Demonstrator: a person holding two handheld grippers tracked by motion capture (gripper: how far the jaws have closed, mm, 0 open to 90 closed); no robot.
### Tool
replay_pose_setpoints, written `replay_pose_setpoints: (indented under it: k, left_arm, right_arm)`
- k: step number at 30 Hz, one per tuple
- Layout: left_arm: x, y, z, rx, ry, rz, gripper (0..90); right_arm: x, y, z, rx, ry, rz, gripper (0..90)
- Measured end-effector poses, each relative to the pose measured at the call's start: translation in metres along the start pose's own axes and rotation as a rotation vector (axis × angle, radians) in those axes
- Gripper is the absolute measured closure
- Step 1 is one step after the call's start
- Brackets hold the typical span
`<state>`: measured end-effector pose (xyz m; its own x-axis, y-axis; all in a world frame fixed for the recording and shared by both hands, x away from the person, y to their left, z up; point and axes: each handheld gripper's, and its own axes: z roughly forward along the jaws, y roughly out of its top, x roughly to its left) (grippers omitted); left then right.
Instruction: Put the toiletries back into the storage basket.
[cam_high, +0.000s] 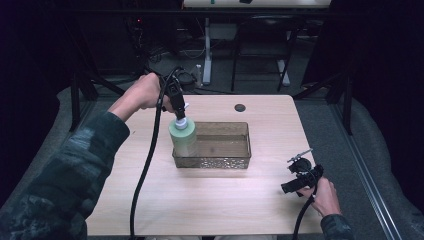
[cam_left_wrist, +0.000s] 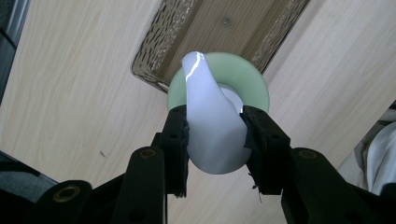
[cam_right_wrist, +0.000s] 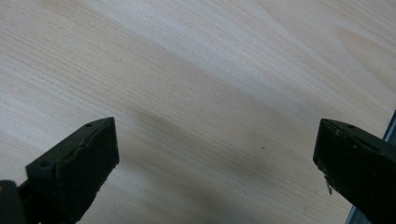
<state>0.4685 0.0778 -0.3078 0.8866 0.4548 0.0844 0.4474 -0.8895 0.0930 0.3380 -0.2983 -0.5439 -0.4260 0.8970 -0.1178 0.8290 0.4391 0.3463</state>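
Note:
A pale green bottle with a white pump top hangs upright at the left end of a clear patterned tray. My left gripper points down from above and is shut on the white pump top, a black pad pressed on each side of it. In the left gripper view the bottle's green shoulder shows below the pump, over the tray's near corner. My right gripper rests low near the table's right front, its jaws wide apart over bare wood with nothing between them.
The tray sits in the middle of a light wooden table. A round dark grommet marks the table's far side. Black cables trail from both grippers toward the front edge. Chair and desk legs stand on the floor beyond the table.

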Motion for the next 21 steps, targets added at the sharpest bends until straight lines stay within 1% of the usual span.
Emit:
replay_pose_setpoints:
  k: [2, 5, 9, 10, 13, 14, 17, 18, 19, 21]
  left_arm:
    - [0.0003, -0.0006, 0.001, -0.019, 0.001, -0.002, 62.9]
    - [0.0008, -0.0009, 0.0011, -0.027, -0.003, -0.004, 62.9]
    - [0.0002, -0.0012, 0.0022, -0.047, 0.002, -0.011, 62.5]
    - [-0.0005, -0.001, 0.0028, -0.058, 0.01, -0.01, 62.4]
    - [-0.0002, -0.0011, 0.0034, -0.063, 0.012, -0.011, 61.2]
    - [0.0001, -0.0023, 0.0048, -0.074, 0.003, -0.021, 59.1]
    - [0.0002, -0.0036, 0.0065, -0.072, 0.002, -0.024, 55.8]
    - [0.0004, -0.0045, 0.0074, -0.078, -0.001, -0.027, 50.3]
    - [0.0008, -0.0051, 0.0076, -0.081, -0.005, -0.028, 50.3]
    - [0.0014, -0.0074, 0.0079, -0.104, -0.019, -0.042, 47.6]
  right_arm:
    - [0.0004, 0.0001, 0.0001, 0.0, -0.004, -0.002, 0.0]
    - [0.0006, 0.0001, -0.0001, 0.002, -0.005, -0.002, 0.0]
    - [0.0007, -0.0001, 0.0, 0.0, -0.006, -0.003, 0.0]
    - [0.0008, -0.0001, -0.0001, 0.0, -0.007, -0.002, 0.0]
    - [0.001, -0.0001, -0.0005, -0.002, -0.002, -0.001, 0.0]
    - [0.0006, -0.0003, -0.0006, -0.001, -0.001, -0.004, 0.0]
    - [0.0001, -0.0004, -0.0003, 0.0, -0.006, -0.008, 0.0]
    - [0.0001, -0.0004, -0.0003, 0.0, -0.006, -0.008, 0.0]
    - [0.0001, -0.0004, -0.0003, 0.0, -0.006, -0.008, 0.0]
    - [0.0007, -0.0002, -0.0005, -0.002, 0.0, -0.001, 0.0]
